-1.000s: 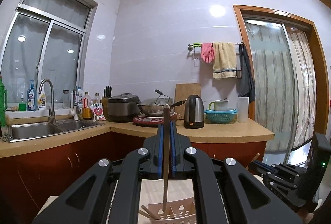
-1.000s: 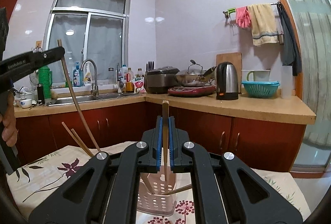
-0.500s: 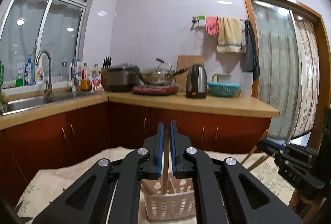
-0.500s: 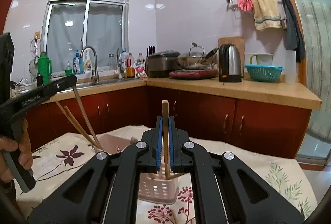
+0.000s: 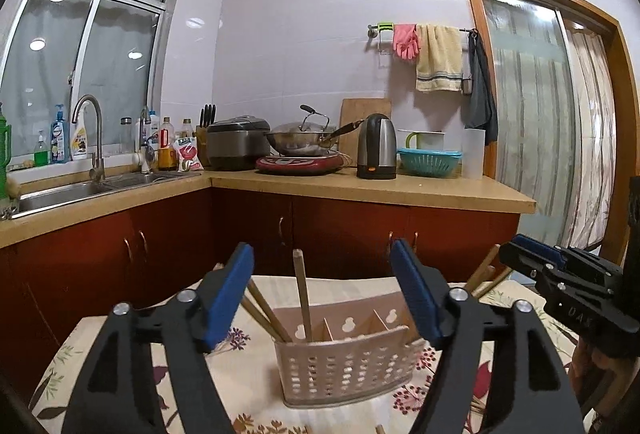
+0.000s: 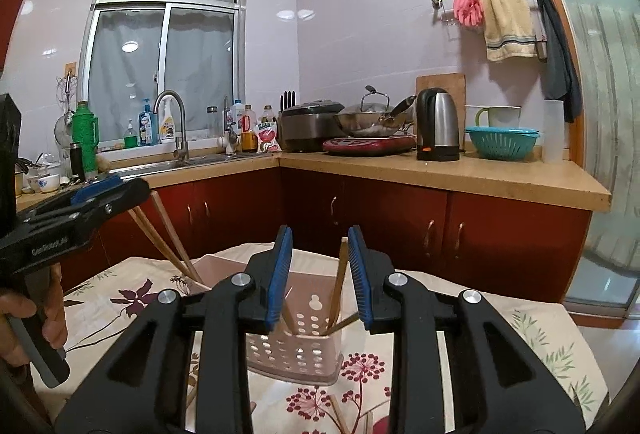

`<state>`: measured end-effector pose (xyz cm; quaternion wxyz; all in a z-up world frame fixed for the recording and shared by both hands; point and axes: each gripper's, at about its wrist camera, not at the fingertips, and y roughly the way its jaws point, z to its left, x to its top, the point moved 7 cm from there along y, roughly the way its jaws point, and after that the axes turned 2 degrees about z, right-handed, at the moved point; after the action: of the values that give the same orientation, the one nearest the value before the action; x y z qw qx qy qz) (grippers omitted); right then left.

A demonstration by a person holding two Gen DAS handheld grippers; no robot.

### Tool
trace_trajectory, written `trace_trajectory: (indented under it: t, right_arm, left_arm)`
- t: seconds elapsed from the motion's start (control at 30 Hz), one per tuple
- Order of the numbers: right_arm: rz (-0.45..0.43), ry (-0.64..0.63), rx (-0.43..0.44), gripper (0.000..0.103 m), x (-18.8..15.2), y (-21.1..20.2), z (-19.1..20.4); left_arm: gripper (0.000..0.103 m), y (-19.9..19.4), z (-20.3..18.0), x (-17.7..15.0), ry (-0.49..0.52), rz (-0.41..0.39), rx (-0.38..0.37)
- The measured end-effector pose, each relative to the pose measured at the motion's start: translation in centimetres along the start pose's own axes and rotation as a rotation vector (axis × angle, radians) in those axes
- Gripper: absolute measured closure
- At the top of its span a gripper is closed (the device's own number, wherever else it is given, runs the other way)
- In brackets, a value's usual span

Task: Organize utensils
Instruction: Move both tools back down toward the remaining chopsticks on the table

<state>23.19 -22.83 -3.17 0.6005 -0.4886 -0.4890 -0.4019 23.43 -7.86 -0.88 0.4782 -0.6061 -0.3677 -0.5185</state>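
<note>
Left gripper (image 5: 322, 292): fingers have just been spreading and now stand released, wide apart; the chopstick (image 5: 301, 294) I was carrying stands free between them, touching neither pad, its tip down in the left end of the utensil basket (image 5: 344, 366)

Right gripper (image 6: 319, 276): fingers have just been parting and are now loose around a second chopstick (image 6: 338, 288), which leans in the basket (image 6: 294, 344) close to the 3 o'clock pad; I cannot tell whether it brushes that pad

Task things: both chopsticks sit in the pale perforated basket, with other chopsticks slanting out toward 10 o'clock; a few more loose ones seem to lie on the cloth near the bottom edge of both views

Step in hand: letting go. I judge it best to draw each gripper straight back and up along its own line, keeping the fingers spread, so no pad catches a stick and tips the light basket

Risk: the right opening is narrow, so I would widen it first

Surface: floral tablecloth (image 6: 532, 330) with the basket at its middle

Room: kitchen with red cabinets, sink (image 5: 60, 193) at 9 o'clock, kettle (image 5: 377, 146) and wok at 12 o'clock, towels on a rail
</note>
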Motion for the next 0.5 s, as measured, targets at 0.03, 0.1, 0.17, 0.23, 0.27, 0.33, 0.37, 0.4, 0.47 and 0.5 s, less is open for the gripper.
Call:
trace_trajectory:
  t: [0.03,0.1,0.17,0.23,0.27,0.33,0.37,0.4,0.47,0.5]
  right_arm:
    - [0.001,-0.003,-0.003,0.074,-0.2,-0.6,0.1]
    - [0.008,-0.011,-0.013,0.074,-0.7,-1.8,0.1]
    - [0.02,-0.012,-0.022,0.074,-1.4,-2.8,0.0]
    - [0.038,-0.01,-0.031,0.074,-2.4,-3.8,0.0]
    - [0.046,-0.01,-0.038,0.074,-3.0,-4.3,0.0]
    - [0.063,-0.006,-0.048,0.074,-4.3,-5.4,0.0]
    - [0.074,-0.004,-0.053,0.074,-5.2,-6.0,0.0]
    - [0.087,-0.002,-0.057,0.074,-6.1,-6.5,0.0]
    - [0.116,-0.005,-0.066,0.074,-7.8,-7.3,0.1]
    - [0.135,-0.008,-0.07,0.074,-8.8,-7.6,0.1]
  left_arm:
    - [0.03,-0.6,-0.1,-0.2,-0.002,0.001,0.003]
    - [0.03,-1.4,-0.3,-0.7,-0.006,0.01,0.009]
    - [0.03,-2.2,-0.4,-1.4,-0.011,0.021,0.009]
    - [0.03,-3.1,-0.6,-2.4,-0.009,0.037,0.018]
    - [0.03,-3.3,-0.8,-2.8,-0.005,0.042,0.023]
    - [0.03,-4.2,-1.1,-4.0,0.006,0.055,0.038]
    - [0.03,-4.5,-1.2,-4.6,0.013,0.065,0.043]
    - [0.03,-4.7,-1.3,-5.0,0.017,0.072,0.049]
    - [0.03,-5.3,-1.5,-6.4,0.022,0.093,0.058]
    - [0.03,-5.5,-1.7,-7.2,0.023,0.11,0.057]
